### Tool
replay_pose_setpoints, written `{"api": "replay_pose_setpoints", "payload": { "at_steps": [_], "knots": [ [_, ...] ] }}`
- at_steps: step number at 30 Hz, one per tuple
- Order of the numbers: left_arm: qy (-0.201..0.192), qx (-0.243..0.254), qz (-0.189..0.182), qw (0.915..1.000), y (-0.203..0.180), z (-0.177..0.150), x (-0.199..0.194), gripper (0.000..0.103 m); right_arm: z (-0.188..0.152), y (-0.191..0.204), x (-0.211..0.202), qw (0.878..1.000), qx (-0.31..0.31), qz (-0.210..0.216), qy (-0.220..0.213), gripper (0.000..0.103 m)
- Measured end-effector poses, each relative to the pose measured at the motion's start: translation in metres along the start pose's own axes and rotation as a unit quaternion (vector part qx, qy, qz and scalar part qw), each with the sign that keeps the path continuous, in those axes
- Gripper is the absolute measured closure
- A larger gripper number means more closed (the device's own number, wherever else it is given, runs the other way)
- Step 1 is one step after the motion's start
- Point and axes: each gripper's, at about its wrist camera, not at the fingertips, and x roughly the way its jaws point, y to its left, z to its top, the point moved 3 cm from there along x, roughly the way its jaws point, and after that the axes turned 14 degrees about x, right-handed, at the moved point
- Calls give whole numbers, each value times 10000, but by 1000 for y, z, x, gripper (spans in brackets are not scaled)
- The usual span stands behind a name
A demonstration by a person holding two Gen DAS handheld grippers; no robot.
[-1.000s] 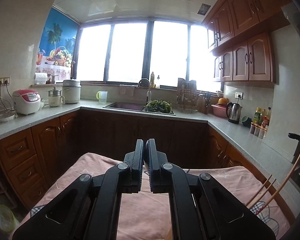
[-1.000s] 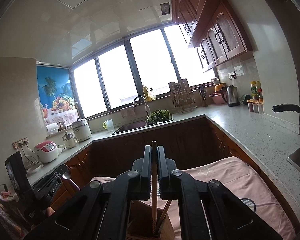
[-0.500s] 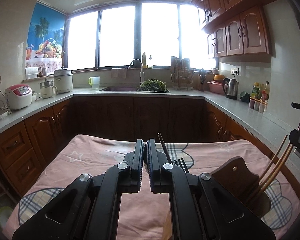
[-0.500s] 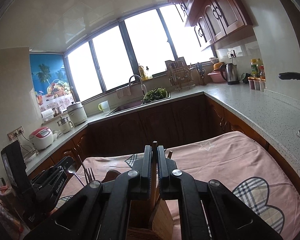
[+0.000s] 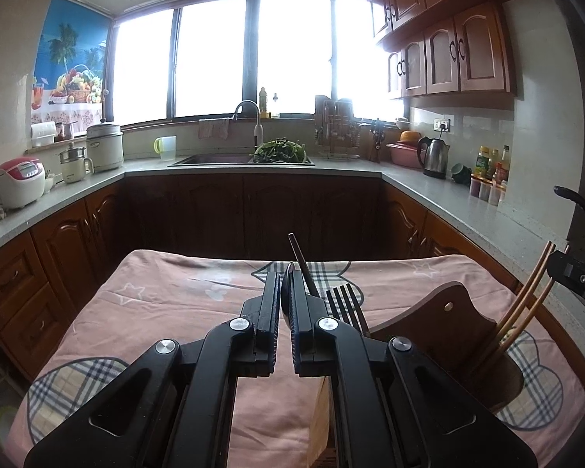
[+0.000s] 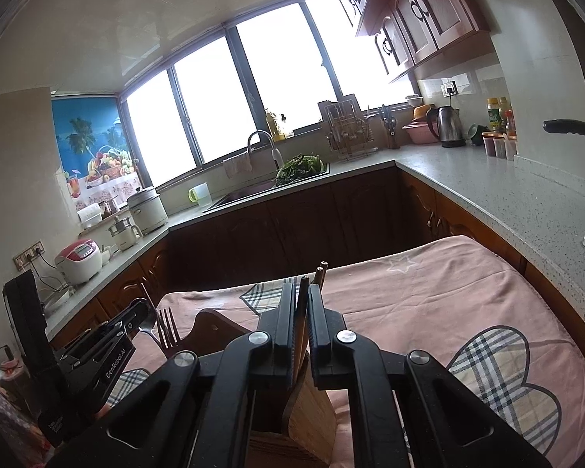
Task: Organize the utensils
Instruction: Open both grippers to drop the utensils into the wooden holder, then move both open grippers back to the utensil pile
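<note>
A wooden utensil holder [image 5: 444, 323] stands on the table with the pink cloth [image 5: 167, 312]. A fork [image 5: 345, 304] stands in it, tines up, beside a dark handle [image 5: 300, 261]. Wooden chopsticks [image 5: 526, 304] lean in its right compartment. My left gripper [image 5: 285, 273] is shut on a spoon, whose bowl shows in the right wrist view [image 6: 146, 314]. My right gripper [image 6: 302, 286] is shut on a chopstick [image 6: 303, 304] and holds it over the holder [image 6: 214, 325]. Two more chopstick tips [image 6: 321, 271] stick up just behind it.
Kitchen counters [image 5: 448, 199] run around the table on three sides. A sink with greens [image 5: 280, 152] lies at the back. A rice cooker [image 5: 17, 181], a kettle [image 5: 435, 156] and bottles [image 5: 491, 163] stand on the counters. A pan handle [image 6: 573, 128] juts out at the right.
Both grippers have tipped downward toward the table. The holder, the fork and the cloth have come into fuller view. The right gripper's chopstick has sunk lower over the holder.
</note>
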Motion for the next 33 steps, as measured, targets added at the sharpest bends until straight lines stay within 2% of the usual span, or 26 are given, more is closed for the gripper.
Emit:
{"api": "replay_pose_setpoints", "payload": {
  "at_steps": [2, 5, 9, 16, 18, 20, 22, 23, 24, 25, 26, 27, 33],
  "knots": [
    [16, -1, -49, 10000, 0, 1, 0, 97, 1, -1, 1, 10000, 24, -50, 32, 93],
    [28, 18, -76, 10000, -1, 1, 0, 95, 1, -5, 2, 9999, 89, -55, 59, 93],
    [42, -22, -149, 9999, 0, 1, -2, 79, 2, -8, 3, 9998, 154, -71, 100, 91],
    [16, 12, -151, 9999, 0, 3, -6, 73, 1, -9, 3, 9995, 246, -20, 179, 79],
    [47, -29, -157, 9999, 3, 3, -6, 66, 1, -8, 2, 9995, 270, 20, 169, 65],
    [58, -52, -160, 9998, 5, 3, -8, 55, 2, -7, -2, 9994, 295, 82, 140, 56],
    [85, -69, -139, 9998, 7, 2, -12, 29, 3, -6, -7, 9993, 331, 120, 105, 49],
    [94, -79, -123, 9998, 9, 1, -15, 23, 4, -7, -10, 9991, 376, 165, 94, 40],
    [118, -92, -113, 9998, 10, 0, -19, 13, 5, -7, -14, 9988, 433, 220, 81, 27],
    [148, -107, -119, 9998, 13, -1, -22, 5, 6, -8, -18, 9984, 489, 278, 54, 20],
    [189, -124, -128, 9997, 15, -4, -26, 3, 6, -9, -23, 9981, 530, 329, 9, 12],
    [234, -139, -152, 9995, 17, -6, -30, 2, 7, -10, -28, 9979, 551, 348, -30, 10],
    [649, -310, -417, 9965, 31, -29, -59, 2, -2, -11, -53, 9972, 596, 430, 112, 9]
  ]
}}
